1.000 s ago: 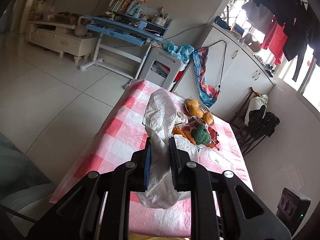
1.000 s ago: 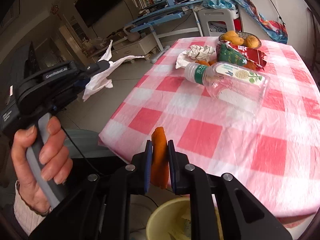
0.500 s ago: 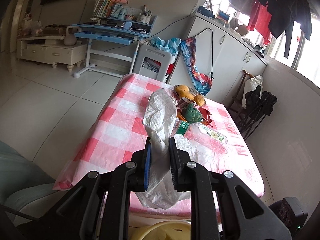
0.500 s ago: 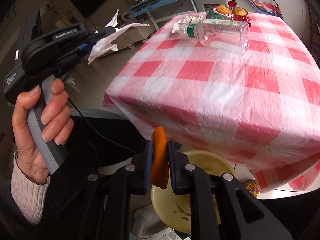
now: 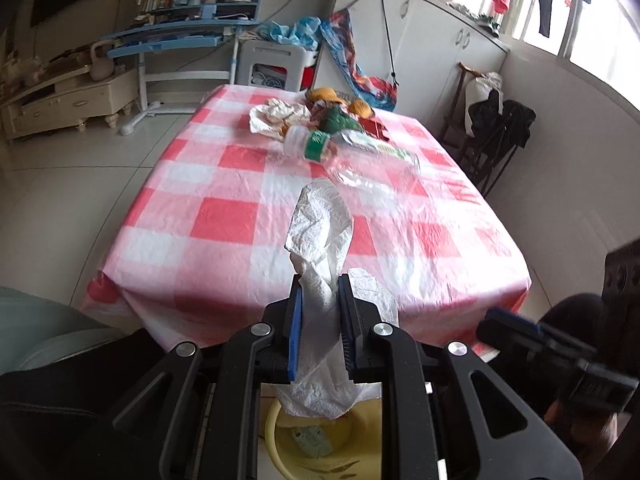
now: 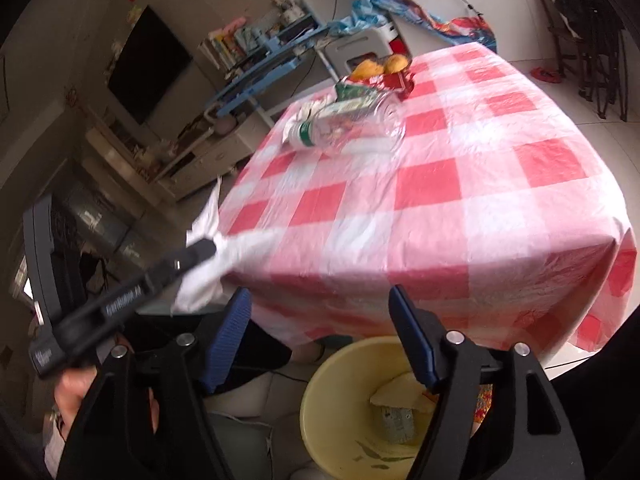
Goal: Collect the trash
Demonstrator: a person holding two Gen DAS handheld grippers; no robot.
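My left gripper [image 5: 320, 292] is shut on a crumpled white tissue [image 5: 320, 232], which sticks out above and hangs below the pads. It hovers past the table's near edge, over a yellow bin [image 5: 320, 456] on the floor. In the right wrist view the same left gripper [image 6: 200, 250] shows at the left, a hand holding it. My right gripper [image 6: 319, 294] is above the yellow bin [image 6: 332, 384]; its jaws are opening and nothing is between them. A few scraps [image 6: 400, 400] lie inside the bin.
The table wears a red-and-white check cloth [image 5: 224, 220]. At its far end lie a clear plastic bottle [image 5: 348, 148], crumpled paper [image 5: 276, 114], a green packet [image 5: 336, 120] and orange fruit [image 5: 324, 94]. A dark folded chair [image 5: 500, 128] stands right of the table.
The right gripper's jaws have opened and the orange piece they held is gone from them. Both grippers have drawn back from the table to over the bin. The left still holds the tissue.
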